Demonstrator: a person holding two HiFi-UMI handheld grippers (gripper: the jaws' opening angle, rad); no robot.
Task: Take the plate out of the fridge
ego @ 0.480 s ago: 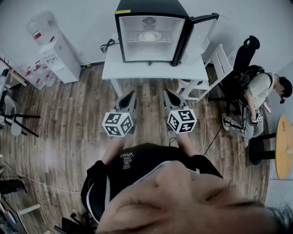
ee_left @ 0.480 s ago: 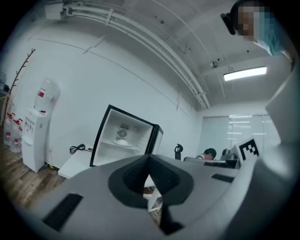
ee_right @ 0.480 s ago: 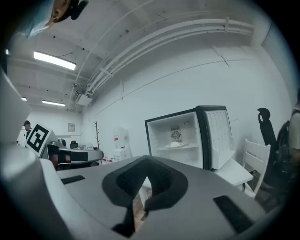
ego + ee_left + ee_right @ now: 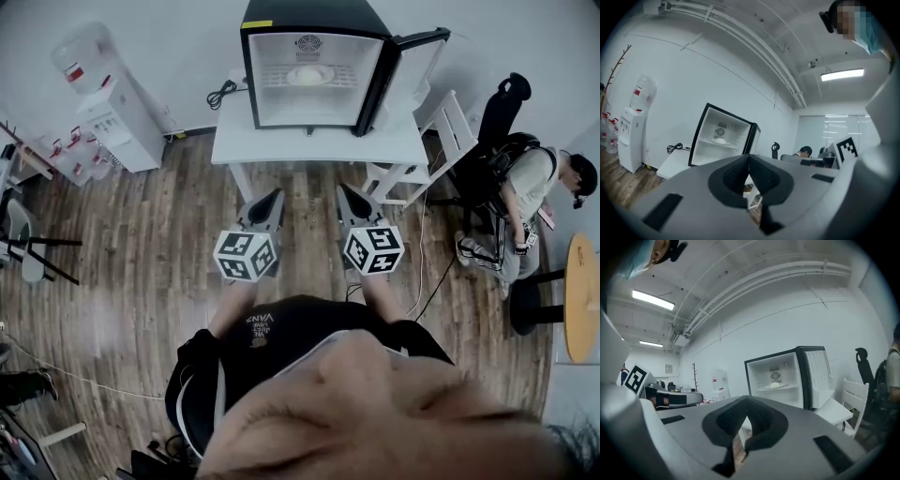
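Note:
A small black fridge (image 4: pixel 314 66) stands on a white table (image 4: pixel 309 142) with its door (image 4: pixel 412 66) swung open to the right. On its wire shelf lies a white plate (image 4: pixel 310 75), which also shows in the left gripper view as the plate (image 4: pixel 720 140) and in the right gripper view as the plate (image 4: pixel 776 385). My left gripper (image 4: pixel 273 200) and right gripper (image 4: pixel 342 195) hang side by side over the wooden floor, well short of the table. Both are shut and hold nothing.
A water dispenser (image 4: pixel 111 98) stands at the left wall. A white chair (image 4: pixel 441 150) sits right of the table, and a seated person (image 4: pixel 530 187) is further right beside a round wooden table (image 4: pixel 581 300). A black cable (image 4: pixel 221 92) lies on the white table.
The fridge and table sit a touch lower and more to the right in the head view. The grippers keep their places relative to each other, both still shut.

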